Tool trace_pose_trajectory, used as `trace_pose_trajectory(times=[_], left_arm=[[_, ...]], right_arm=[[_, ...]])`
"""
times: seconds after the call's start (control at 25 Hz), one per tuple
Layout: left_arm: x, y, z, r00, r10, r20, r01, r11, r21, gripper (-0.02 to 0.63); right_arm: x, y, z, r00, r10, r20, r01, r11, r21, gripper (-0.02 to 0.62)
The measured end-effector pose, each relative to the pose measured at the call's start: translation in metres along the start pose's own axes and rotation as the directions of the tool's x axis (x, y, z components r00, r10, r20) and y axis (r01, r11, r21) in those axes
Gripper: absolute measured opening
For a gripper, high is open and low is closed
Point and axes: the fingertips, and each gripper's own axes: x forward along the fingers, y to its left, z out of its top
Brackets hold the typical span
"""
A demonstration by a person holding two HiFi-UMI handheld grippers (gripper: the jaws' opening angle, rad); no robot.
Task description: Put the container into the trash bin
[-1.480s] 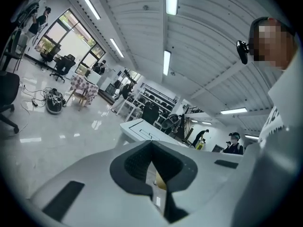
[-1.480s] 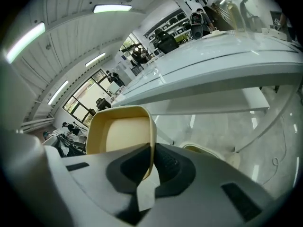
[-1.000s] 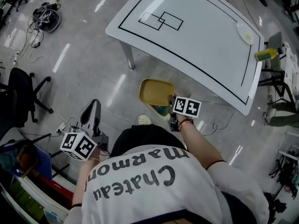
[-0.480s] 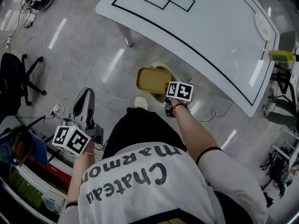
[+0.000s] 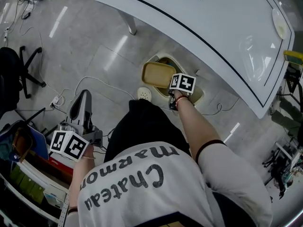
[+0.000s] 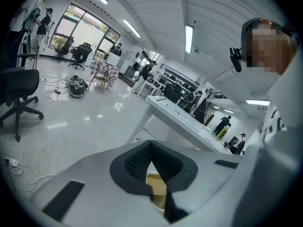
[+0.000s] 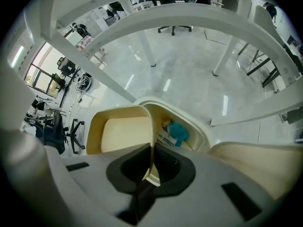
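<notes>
A shallow yellowish container [image 5: 157, 74] hangs tilted over the mouth of the cream trash bin [image 5: 198, 95], which stands on the floor under the table's edge. My right gripper [image 5: 172, 85] is shut on the container's right rim. In the right gripper view the container [image 7: 124, 134] rises from between the jaws of the right gripper [image 7: 151, 149], and the bin [image 7: 201, 131] lies open just beyond it, with blue rubbish [image 7: 179, 131] inside. My left gripper [image 5: 84, 96] is held back at the left, away from the bin. The left gripper [image 6: 151, 144] is shut with nothing in it.
A white table [image 5: 213, 27] with black lines spans the top; a plate [image 5: 280, 23] lies at its far right. A black office chair [image 5: 14, 74] and floor cables [image 5: 99, 82] are at the left. Shelves [image 5: 28, 178] stand at the lower left. A white shoe [image 5: 144, 94] is beside the bin.
The head view has moved closer to the table. The container stays in my right gripper, and more of the bin shows beside it. The left gripper has drifted slightly left and down.
</notes>
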Motion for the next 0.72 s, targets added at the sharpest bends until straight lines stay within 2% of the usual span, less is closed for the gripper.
trace_pose_trajectory(times=[0.36, 0.6, 0.72], left_arm=[[-0.003, 0.014, -0.024, 0.999, 0.041, -0.028, -0.042, 0.999, -0.027, 0.023], [-0.003, 0.017, -0.032, 0.997, 0.059, -0.056, -0.061, 0.997, -0.039, 0.023], [0.003, 0.016, -0.036, 0.996, 0.052, -0.074, -0.056, 0.997, -0.048, 0.023]], right_arm=[[0.025, -0.039, -0.016, 0.981, -0.152, -0.119, 0.144, 0.987, -0.077, 0.035], [0.033, -0.056, -0.014, 0.968, -0.198, -0.156, 0.202, 0.979, 0.011, 0.035], [0.038, -0.058, -0.011, 0.962, -0.220, -0.163, 0.227, 0.974, 0.024, 0.035]])
